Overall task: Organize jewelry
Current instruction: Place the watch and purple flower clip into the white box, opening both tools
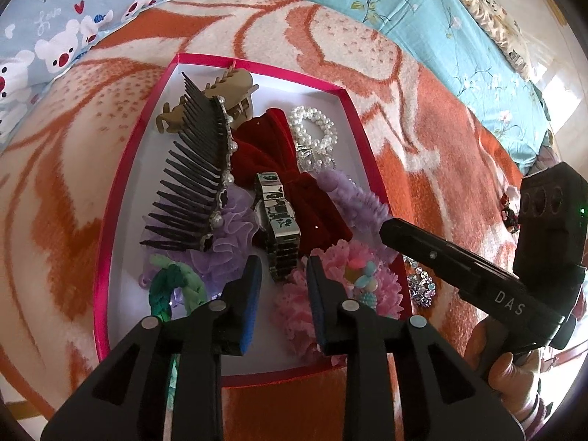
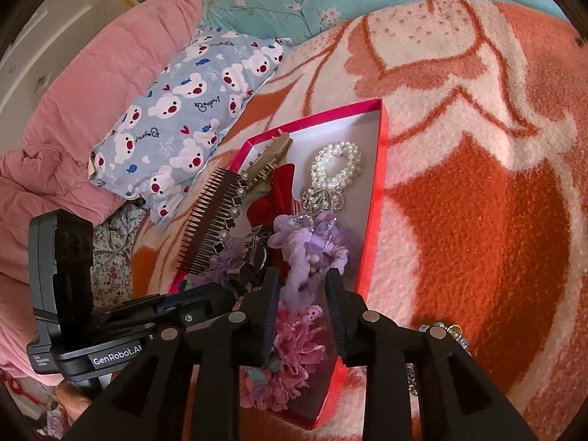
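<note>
- Left gripper [image 1: 283,262] gapes empty over the watch [image 1: 280,220] in the pink box [image 1: 110,220].
- Right gripper [image 2: 301,275] open, empty, above the purple scrunchie [image 2: 305,253].
- Comb [image 1: 191,176] leans across the box; brooch [image 1: 420,286] lies outside on the blanket [image 1: 441,128].

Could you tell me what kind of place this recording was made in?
Most likely a bedroom, with the work done on a bed: the pink-rimmed box of hair accessories sits on an orange-and-cream fleece blanket, beside a bear-print pillow and a pink quilt.
</note>
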`<state>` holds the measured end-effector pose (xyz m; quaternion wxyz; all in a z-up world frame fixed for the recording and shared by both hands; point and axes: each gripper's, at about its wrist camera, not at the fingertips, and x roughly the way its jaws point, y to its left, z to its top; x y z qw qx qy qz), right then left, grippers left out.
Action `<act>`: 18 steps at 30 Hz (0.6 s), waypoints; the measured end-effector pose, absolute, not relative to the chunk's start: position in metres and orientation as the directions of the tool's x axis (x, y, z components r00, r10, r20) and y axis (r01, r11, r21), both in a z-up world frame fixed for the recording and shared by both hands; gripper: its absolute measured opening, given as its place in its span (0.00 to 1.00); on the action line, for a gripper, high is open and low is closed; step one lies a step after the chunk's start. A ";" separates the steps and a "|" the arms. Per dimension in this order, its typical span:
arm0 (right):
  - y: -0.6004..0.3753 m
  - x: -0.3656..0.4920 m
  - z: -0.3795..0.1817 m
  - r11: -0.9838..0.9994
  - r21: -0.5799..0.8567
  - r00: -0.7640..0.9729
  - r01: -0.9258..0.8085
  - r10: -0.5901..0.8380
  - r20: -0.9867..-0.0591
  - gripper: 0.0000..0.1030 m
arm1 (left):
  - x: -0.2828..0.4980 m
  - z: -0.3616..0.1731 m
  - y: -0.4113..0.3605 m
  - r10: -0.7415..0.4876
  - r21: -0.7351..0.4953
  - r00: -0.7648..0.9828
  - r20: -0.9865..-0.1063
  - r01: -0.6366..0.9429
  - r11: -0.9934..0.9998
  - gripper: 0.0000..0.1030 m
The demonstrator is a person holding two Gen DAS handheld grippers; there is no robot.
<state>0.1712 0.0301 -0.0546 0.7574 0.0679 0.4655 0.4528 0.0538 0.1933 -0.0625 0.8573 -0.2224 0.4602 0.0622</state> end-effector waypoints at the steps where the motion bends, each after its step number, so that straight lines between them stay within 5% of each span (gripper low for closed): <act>1: 0.030 0.171 -0.054 0.581 0.525 0.157 -0.622 0.749 -0.643 0.27 | 0.054 -0.063 0.193 -0.100 -0.326 0.568 -0.817 -0.312 0.893 0.22; 10: 0.024 0.170 -0.051 0.583 0.532 0.165 -0.615 0.754 -0.636 0.28 | 0.052 -0.058 0.193 -0.103 -0.331 0.576 -0.811 -0.306 0.893 0.32; 18: 0.003 0.166 -0.036 0.568 0.568 0.186 -0.596 0.785 -0.591 0.56 | 0.040 -0.050 0.190 -0.122 -0.356 0.590 -0.798 -0.298 0.885 0.47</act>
